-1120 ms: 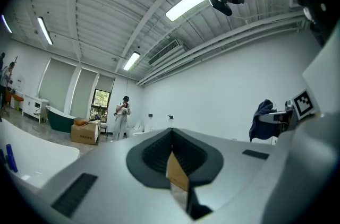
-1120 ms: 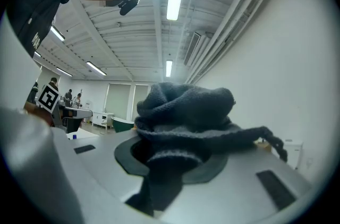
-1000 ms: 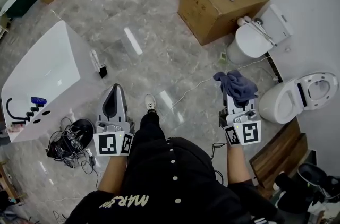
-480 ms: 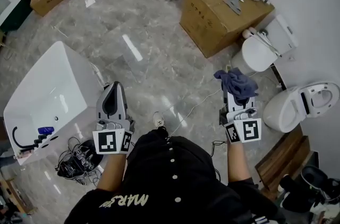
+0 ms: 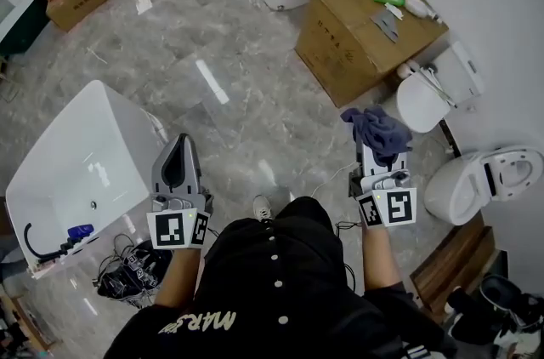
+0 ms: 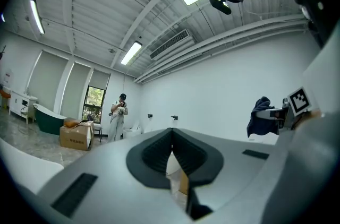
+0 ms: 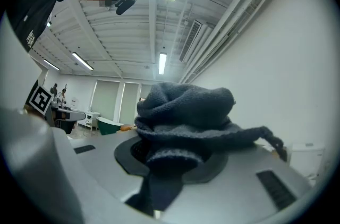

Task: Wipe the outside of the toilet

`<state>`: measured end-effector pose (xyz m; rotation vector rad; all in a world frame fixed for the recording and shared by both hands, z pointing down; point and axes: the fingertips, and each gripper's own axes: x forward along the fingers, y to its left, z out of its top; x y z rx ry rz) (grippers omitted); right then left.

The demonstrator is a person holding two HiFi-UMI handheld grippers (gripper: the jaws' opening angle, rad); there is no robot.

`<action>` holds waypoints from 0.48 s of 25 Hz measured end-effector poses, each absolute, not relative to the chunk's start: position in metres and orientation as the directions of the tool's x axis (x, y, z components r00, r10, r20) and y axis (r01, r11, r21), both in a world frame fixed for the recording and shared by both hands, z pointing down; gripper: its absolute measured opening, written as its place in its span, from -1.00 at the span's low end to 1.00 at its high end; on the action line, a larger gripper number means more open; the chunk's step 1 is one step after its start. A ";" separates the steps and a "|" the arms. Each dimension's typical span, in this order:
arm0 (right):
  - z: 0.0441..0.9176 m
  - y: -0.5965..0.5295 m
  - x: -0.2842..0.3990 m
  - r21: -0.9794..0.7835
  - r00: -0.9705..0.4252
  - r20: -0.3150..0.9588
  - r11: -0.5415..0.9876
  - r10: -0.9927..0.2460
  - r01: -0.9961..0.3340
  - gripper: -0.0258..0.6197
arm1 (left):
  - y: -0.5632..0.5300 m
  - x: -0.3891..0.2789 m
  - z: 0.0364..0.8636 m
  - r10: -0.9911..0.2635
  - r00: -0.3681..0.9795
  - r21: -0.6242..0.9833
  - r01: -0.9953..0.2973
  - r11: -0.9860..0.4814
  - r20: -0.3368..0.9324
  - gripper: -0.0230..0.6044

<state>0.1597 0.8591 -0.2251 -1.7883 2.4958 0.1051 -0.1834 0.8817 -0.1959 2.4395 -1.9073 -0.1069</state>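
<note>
The toilet (image 5: 425, 100) with its lid down sits at 2 o'clock by the wall. An open toilet (image 5: 472, 179) is at 3 o'clock, and the box (image 5: 361, 25) lies beyond at 1. Over the last second all three have slid down the head view towards you, so you are walking in and not yet wiping. Your right gripper (image 5: 380, 153) is clamped on the cloth (image 5: 378, 132), well apart from either bowl. Your left gripper (image 5: 179, 149) is empty with its jaws together, near the tub (image 5: 76, 145) at 9 o'clock.
</note>
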 end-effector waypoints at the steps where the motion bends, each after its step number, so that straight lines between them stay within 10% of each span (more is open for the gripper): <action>1: -0.224 0.854 0.158 0.017 -0.320 -0.092 0.320 -0.943 -0.947 -0.57 | 0.876 -0.185 -0.194 -0.970 0.242 0.078 -0.967 -0.243 -0.024 -0.90; 12: -0.209 0.767 0.157 0.011 -0.329 -0.088 0.330 -0.940 -0.944 -0.57 | 0.802 -0.188 -0.183 -0.973 0.231 0.069 -0.970 -0.232 -0.009 -0.90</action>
